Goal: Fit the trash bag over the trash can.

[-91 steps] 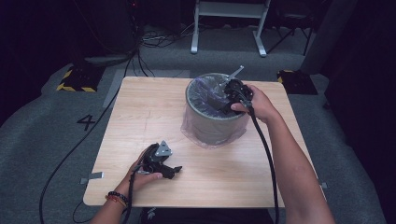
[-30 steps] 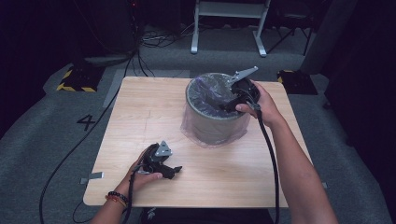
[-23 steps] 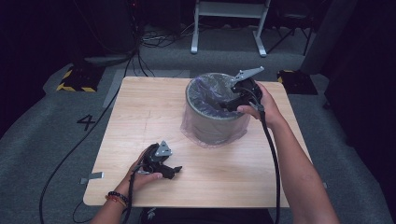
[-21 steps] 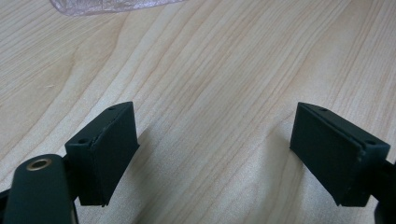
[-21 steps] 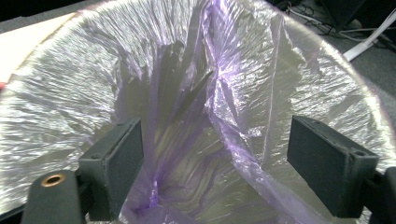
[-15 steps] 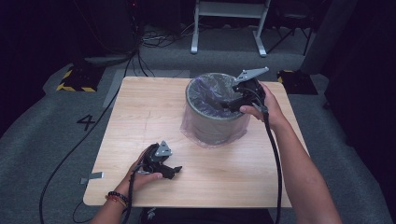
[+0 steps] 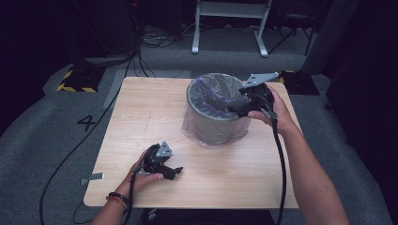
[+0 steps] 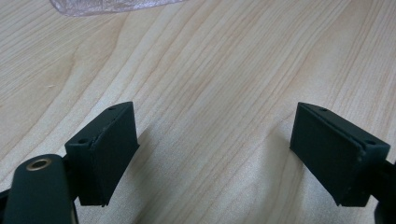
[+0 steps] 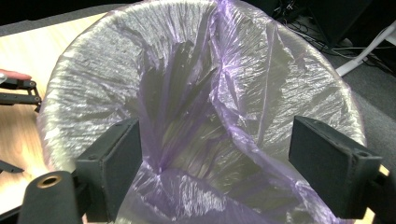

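While the right gripper (image 7: 239,108) hovers at the right side of the bin's (image 7: 213,123) rim, its fingers (image 9: 332,165) stand wide apart and hold nothing; the purple liner (image 9: 205,116) lies between and beyond them, not pinched. The bin stands on the table (image 7: 141,117), a little right of the middle and toward the far side. The liner is already inside it and its top is folded down over the rim, with the loose skirt reaching the table around the base. So the main part of lining the bin looks done. What seems left is tidying: inside, the plastic is bunched in a fold that runs down the middle, and it probably needs to be pressed against the wall.

The left gripper (image 7: 174,172) rests low on the near part of the table, left of the bin and well apart from it. Its fingers (image 8: 105,151) are also wide open and empty, with bare wood between them; a bit of the liner's skirt (image 8: 112,5) shows at the far edge of the left gripper view.

For moving, there is much free table on the left and near sides. The bin is nearer to the far and right edges, and the right hand (image 7: 277,110) works close to the right edge, so a push from the left could slide the bin toward that edge. The thin plastic can also catch on a finger.
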Action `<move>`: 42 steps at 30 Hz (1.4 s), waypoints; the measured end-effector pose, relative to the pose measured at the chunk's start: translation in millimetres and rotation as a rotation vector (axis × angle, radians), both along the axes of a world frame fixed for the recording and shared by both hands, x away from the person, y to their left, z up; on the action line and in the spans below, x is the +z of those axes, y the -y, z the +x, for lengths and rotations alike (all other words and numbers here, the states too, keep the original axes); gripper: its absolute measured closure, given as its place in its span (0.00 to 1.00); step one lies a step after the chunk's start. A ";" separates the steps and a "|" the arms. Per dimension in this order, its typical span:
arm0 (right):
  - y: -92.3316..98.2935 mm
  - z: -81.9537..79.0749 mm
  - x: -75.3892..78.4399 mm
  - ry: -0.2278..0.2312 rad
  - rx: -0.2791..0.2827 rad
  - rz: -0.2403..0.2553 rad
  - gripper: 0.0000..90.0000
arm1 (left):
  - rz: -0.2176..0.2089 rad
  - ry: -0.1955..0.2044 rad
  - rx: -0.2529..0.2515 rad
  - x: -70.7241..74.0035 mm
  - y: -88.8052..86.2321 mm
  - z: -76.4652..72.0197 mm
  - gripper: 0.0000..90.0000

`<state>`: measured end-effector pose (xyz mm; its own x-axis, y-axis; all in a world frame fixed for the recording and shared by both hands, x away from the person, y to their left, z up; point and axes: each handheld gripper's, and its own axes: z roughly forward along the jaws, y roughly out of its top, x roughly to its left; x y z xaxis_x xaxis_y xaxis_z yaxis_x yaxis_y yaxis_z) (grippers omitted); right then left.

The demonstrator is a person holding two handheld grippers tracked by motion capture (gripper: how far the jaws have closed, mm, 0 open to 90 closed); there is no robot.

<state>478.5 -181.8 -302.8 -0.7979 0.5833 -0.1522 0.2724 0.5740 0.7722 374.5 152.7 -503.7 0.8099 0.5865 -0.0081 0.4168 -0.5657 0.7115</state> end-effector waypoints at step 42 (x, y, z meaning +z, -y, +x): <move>32.6 -42.2 -21.3 0.075 0.009 -0.014 0.18 | 0.000 0.000 0.001 0.0 0.1 0.0 0.16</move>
